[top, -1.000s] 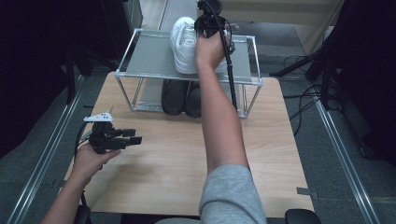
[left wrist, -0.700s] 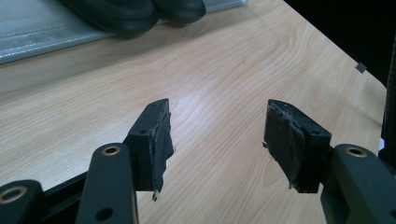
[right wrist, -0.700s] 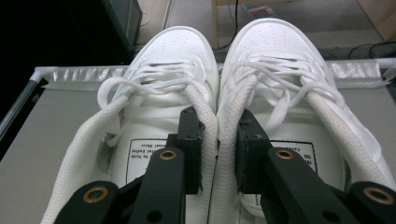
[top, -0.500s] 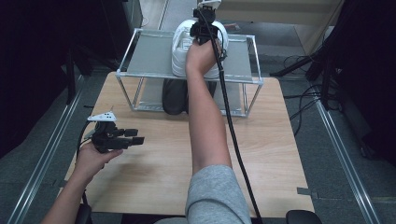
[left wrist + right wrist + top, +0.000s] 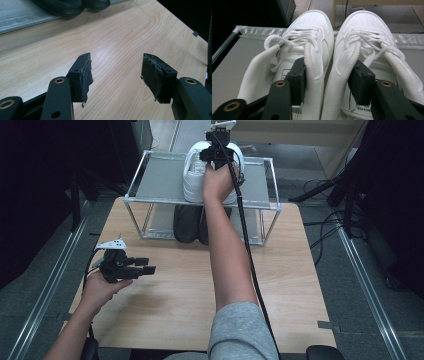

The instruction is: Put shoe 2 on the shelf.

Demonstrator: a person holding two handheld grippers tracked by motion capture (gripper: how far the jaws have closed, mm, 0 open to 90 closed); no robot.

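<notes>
A pair of white sneakers stands side by side on the top shelf of a metal rack (image 5: 160,177), toes pointing away; the left shoe (image 5: 312,32) and the right shoe (image 5: 367,30) touch. My right gripper (image 5: 328,66) reaches down into them, one jaw inside each shoe's opening. Its jaws have just been opening, and the two inner collars stand loose between them. From above, the right gripper (image 5: 216,155) covers the right shoe while the left shoe (image 5: 195,170) shows beside the hand. My left gripper (image 5: 147,266) hovers open over the table's left side, nothing between its pads (image 5: 86,72).
A pair of black shoes (image 5: 186,222) sits on the rack's lower level, beneath the white ones. The rack stands at the far edge of the wooden table (image 5: 165,295). The right gripper's cable (image 5: 250,260) runs back along the forearm. Metal rails line the floor on both sides.
The right hand has shifted a little left and lower over the shelf top, with the white shoes under it. The left gripper has stayed where it was.
</notes>
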